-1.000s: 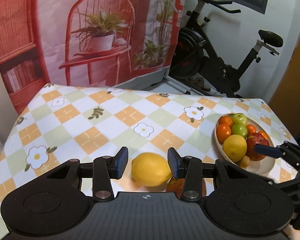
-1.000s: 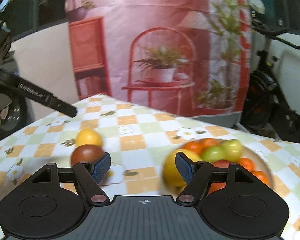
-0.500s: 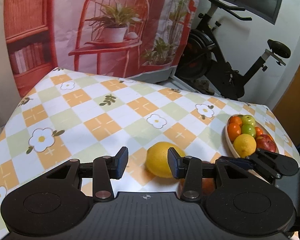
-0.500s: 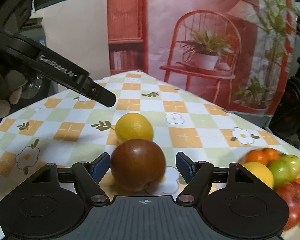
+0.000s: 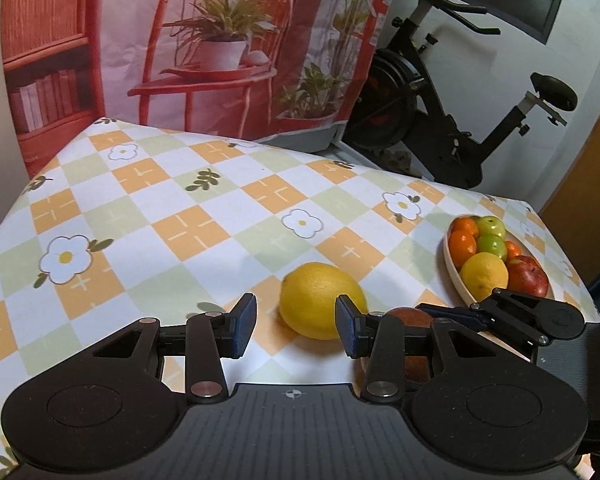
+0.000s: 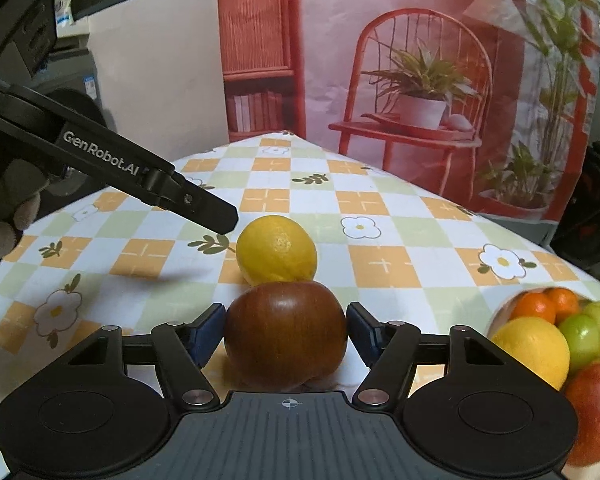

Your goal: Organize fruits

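A checked cloth of orange, pale green and white squares — dotted with white flowers and dark leaf sprigs — is spread over the desk. A yellow lemon and a dark reddish-brown apple are seen. The cream bowl is filled with orange, green, yellow and red fruit.

Printed backdrop, exercise bike

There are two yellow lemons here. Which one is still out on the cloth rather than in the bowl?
The lemon lying alone on the checked tablecloth, just ahead of the left tongs. The other lemon sits in the bowl among oranges and apples.
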`<state>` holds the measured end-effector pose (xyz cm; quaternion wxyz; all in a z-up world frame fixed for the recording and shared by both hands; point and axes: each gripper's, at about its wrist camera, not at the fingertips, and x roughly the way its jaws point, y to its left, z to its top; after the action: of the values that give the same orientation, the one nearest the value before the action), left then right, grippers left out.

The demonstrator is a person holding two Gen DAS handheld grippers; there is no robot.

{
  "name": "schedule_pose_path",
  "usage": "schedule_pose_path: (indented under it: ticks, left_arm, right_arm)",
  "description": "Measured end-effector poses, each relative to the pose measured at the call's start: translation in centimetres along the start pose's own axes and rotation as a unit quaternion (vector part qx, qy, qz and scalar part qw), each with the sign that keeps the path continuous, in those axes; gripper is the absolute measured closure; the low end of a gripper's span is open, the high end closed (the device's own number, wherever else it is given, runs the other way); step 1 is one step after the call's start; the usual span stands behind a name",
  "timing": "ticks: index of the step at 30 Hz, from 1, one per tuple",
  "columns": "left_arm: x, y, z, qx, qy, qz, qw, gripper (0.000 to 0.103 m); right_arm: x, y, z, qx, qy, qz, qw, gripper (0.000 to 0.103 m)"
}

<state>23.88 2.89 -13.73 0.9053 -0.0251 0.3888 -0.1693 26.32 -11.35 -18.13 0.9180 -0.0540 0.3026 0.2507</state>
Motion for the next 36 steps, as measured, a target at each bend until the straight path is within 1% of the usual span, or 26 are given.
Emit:
schedule_pose_path:
  ticks: [12,23,36]
  left_arm:
    - [0.6,-2.5,-0.3,0.022,0.009,-0.026,0.9994,0.057]
    - [0.7,-2.9,-0.4,0.027,0.015,-0.031,0.999,0.057]
    - [1.0,-3.7,-0.6,0.027,0.023,-0.053,0.998,0.057]
  right_arm:
    - [-2.5,-0.5,-2.0,0.025,-0.022,0.001,0.999,0.041]
    - [-3.0,-0.7,-3.0,0.054,-0.041,-0.006,0.998,0.041]
    - [-3.1,-0.5,-3.6,0.061,-0.051,-0.014,0.997,0.041]
